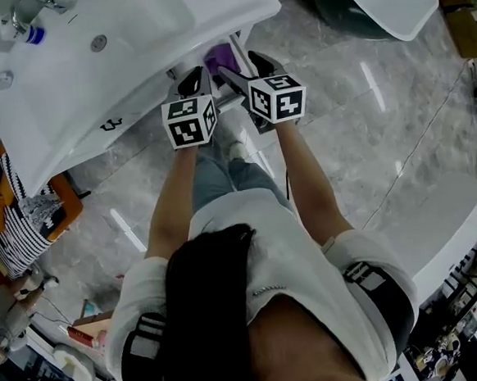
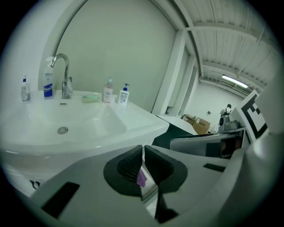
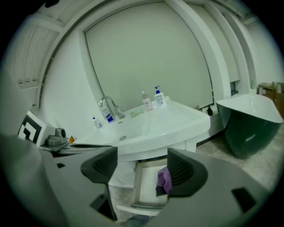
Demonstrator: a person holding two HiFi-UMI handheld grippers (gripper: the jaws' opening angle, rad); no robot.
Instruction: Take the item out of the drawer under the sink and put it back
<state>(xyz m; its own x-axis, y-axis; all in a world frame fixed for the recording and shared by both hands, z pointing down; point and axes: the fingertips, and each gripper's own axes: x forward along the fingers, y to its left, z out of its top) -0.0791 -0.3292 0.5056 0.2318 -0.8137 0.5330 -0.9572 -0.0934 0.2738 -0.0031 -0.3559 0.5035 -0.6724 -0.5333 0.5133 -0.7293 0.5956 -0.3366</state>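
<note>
Left gripper (image 2: 143, 163) hovering at sink (image 2: 80, 119) edge, jaws pressed together, empty. Right gripper (image 3: 143, 168) hovering wide open over open drawer (image 3: 147, 185); purple cloth (image 3: 163, 180) lying inside.

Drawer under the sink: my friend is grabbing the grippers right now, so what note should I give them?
Left gripper: jaws pressed together, with only a thin white sliver in the slit. I cannot tell if it pinches anything.
Right gripper: jaws wide apart, empty, aimed at the drawer.
Things: the drawer under the sink stands open. The purple item lies inside it, and neither gripper is on it.
Done: the drawer is open.
Left: the pictures don't show whether the item has been out yet. If not, lift it out with the right gripper, then put it back.
</note>
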